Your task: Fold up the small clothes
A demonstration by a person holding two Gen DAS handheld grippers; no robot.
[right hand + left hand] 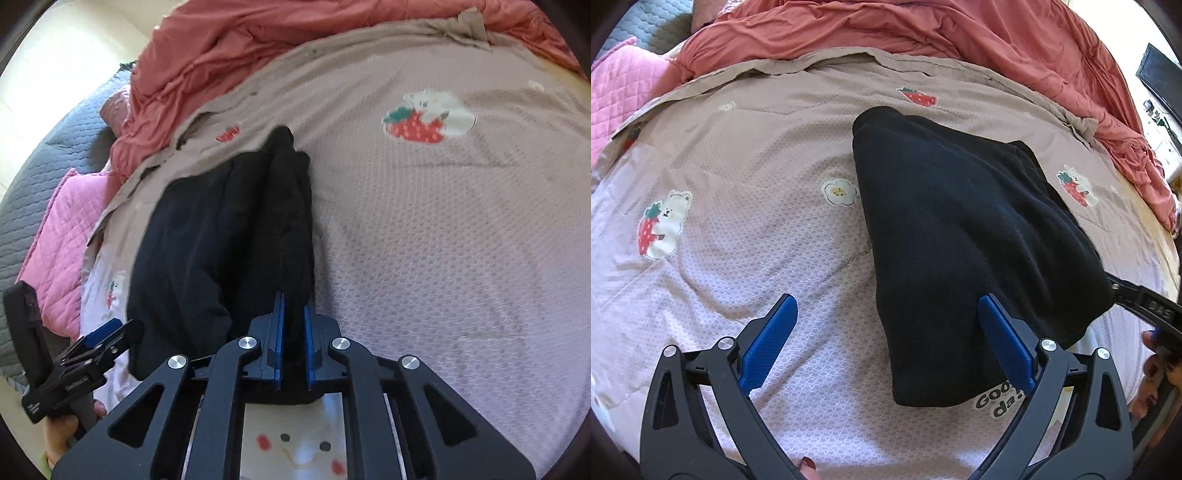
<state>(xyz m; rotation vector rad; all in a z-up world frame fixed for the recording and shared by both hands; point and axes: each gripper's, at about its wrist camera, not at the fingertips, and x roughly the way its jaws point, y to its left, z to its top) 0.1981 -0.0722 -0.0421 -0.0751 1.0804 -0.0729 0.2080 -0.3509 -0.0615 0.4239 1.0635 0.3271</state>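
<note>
The black garment [960, 236] lies on the bed, on a pale quilt [738, 236] printed with strawberries and bears. It is a long, narrow bundle, already doubled over. Seen from the left wrist, its long axis runs from a near end by the "Good day" print up and away toward the far edge of the quilt, leaning slightly left. One near corner is lifted off to the right, where the right claw [293, 325] has it: the blue pads are pressed together on a thick ridge of the black cloth.

The left claw [886, 332] hangs over the near end with its fingers spread wide, nothing between them but quilt and the garment's edge; its right finger sits just beside or over the cloth, and I cannot tell whether it touches.

What kind of garment it is cannot be made out; the fabric is too dark to show seams. Part of a hand [1152, 373] shows at the right edge.

Beyond the quilt a rumpled coral duvet [923, 33] is heaped, with a pink quilted pillow [70, 221] and a grey cover [48, 147] off to the side.
</note>
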